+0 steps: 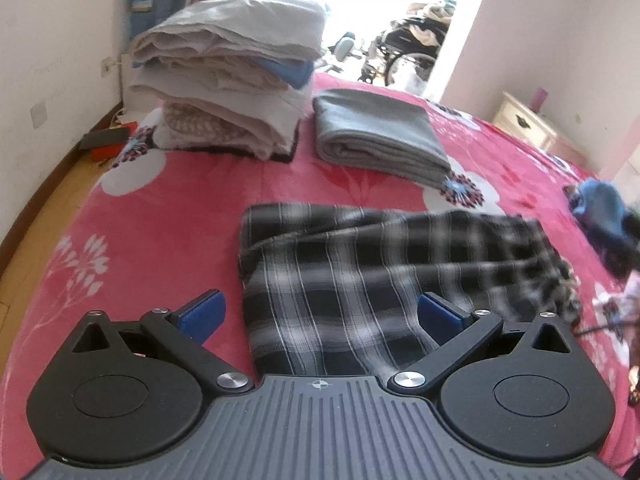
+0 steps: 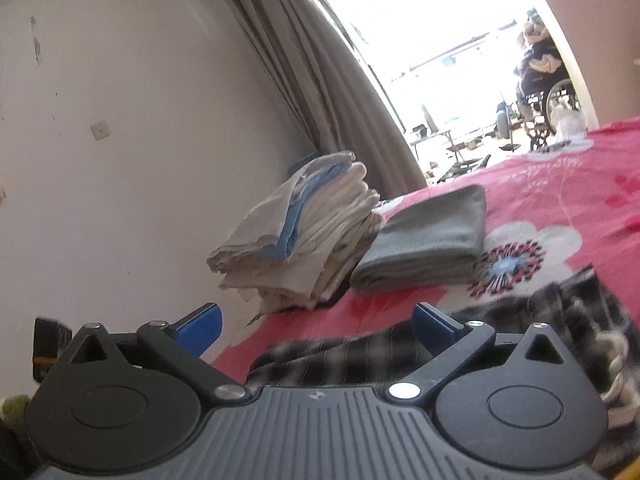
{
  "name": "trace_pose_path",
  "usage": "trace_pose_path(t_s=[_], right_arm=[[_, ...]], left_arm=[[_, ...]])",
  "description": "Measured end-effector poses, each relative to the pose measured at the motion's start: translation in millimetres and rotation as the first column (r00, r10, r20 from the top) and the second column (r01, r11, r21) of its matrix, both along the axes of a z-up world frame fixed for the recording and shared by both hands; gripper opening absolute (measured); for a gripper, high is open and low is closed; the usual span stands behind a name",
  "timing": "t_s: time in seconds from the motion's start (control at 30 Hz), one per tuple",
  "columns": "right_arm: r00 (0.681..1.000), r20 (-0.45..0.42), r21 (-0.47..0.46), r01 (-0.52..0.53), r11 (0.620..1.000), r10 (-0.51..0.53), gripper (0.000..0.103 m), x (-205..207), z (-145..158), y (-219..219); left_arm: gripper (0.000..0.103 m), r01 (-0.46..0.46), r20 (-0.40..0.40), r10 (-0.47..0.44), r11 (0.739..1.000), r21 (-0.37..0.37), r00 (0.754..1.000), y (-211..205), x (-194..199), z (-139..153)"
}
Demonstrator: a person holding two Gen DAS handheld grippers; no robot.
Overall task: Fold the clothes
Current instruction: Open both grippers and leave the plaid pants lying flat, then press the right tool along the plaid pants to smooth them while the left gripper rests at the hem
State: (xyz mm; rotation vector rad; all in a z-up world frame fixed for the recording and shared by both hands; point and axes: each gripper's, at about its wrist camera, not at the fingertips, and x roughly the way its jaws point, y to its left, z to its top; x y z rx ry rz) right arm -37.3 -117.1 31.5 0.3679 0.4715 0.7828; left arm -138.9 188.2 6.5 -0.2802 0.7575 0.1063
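Note:
A black-and-white plaid garment (image 1: 360, 280) lies partly folded on the pink floral bedspread (image 1: 160, 216), with a fringed edge at its right. My left gripper (image 1: 320, 312) hovers over its near left part, open, nothing between the blue pads (image 1: 202, 314). In the right wrist view the same plaid garment (image 2: 360, 356) lies just under and ahead of my right gripper (image 2: 316, 322), which is open too. Behind it sit a folded grey garment (image 1: 376, 136) (image 2: 428, 240) and a tall stack of folded white and cream clothes (image 1: 228, 80) (image 2: 304, 236).
The bed's left edge drops to a wooden floor (image 1: 44, 208) by a white wall. A dark blue garment (image 1: 604, 220) lies at the bed's right side. A cream nightstand (image 1: 524, 120) stands far right. A curtain (image 2: 320, 80) hangs beside a bright doorway with a wheelchair (image 2: 548, 92) beyond.

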Motion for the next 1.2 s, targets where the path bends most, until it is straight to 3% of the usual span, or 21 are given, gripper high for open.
trace_pose_path(t_s=[0.2, 0.27, 0.43, 0.53, 0.6, 0.67, 0.73, 0.8, 0.87, 1.0, 1.13, 1.2], right_arm=[[0.995, 0.071, -0.191, -0.052, 0.98, 0.066, 0.095, 1.1, 22.8, 32.6], [0.992, 0.075, -0.263, -0.081, 0.961, 0.105, 0.089, 2.4, 25.4, 48.9], [0.982, 0.04, -0.443, -0.15, 0.884, 0.187, 0.07, 11.6, 17.8, 102.0], [0.965, 0.009, -0.535, -0.216, 0.817, 0.261, 0.06, 20.5, 11.2, 138.0], [0.949, -0.002, -0.593, -0.255, 0.764, 0.315, 0.049, 26.0, 6.4, 164.2], [0.931, -0.029, -0.623, -0.302, 0.721, 0.365, 0.038, 35.0, 0.1, 193.7], [0.914, -0.062, -0.639, -0.345, 0.687, 0.402, 0.033, 46.8, -7.1, 220.6], [0.9, -0.09, -0.632, -0.382, 0.674, 0.426, 0.033, 65.5, -13.9, 247.5], [0.867, -0.168, -0.599, -0.467, 0.65, 0.469, 0.033, 88.4, -22.6, 273.9], [0.837, -0.237, -0.604, -0.524, 0.601, 0.492, 0.052, 122.4, -47.1, 321.0], [0.833, -0.307, -0.584, -0.547, 0.6, 0.46, 0.06, 151.5, -70.7, 358.5], [0.804, -0.37, -0.577, -0.592, 0.563, 0.466, 0.062, 161.1, -83.7, 372.5]], left_arm=[[0.103, 0.029, -0.045, -0.026, 0.997, 0.065, 0.999, -0.7, -18.6, -18.3], [0.103, 0.058, -0.057, -0.052, 0.993, 0.104, 0.997, -3.8, -22.7, -20.8], [0.1, 0.12, 0.007, -0.123, 0.977, 0.174, 0.992, -15.0, -18.9, -21.0], [0.095, 0.131, 0.039, -0.139, 0.978, 0.161, 0.99, -17.9, -7.5, -22.6], [0.087, 0.136, 0.048, -0.144, 0.981, 0.138, 0.988, -18.1, -0.9, -26.3], [0.066, 0.148, 0.026, -0.151, 0.982, 0.114, 0.988, -18.8, 4.5, -34.5], [0.056, 0.168, -0.007, -0.168, 0.981, 0.093, 0.986, -20.5, 7.7, -45.3], [0.055, 0.185, -0.03, -0.183, 0.98, 0.075, 0.983, -21.7, 6.9, -57.2], [0.054, 0.194, -0.048, -0.191, 0.979, 0.059, 0.98, -21.8, 3.7, -67.9], [0.054, 0.196, -0.055, -0.194, 0.98, 0.029, 0.979, -20.4, -3.9, -84.5], [0.054, 0.203, -0.034, -0.203, 0.979, 0.023, 0.979, -18.9, -8.8, -91.0], [0.055, 0.214, -0.028, -0.213, 0.976, 0.031, 0.977, -18.8, -9.1, -92.5]])
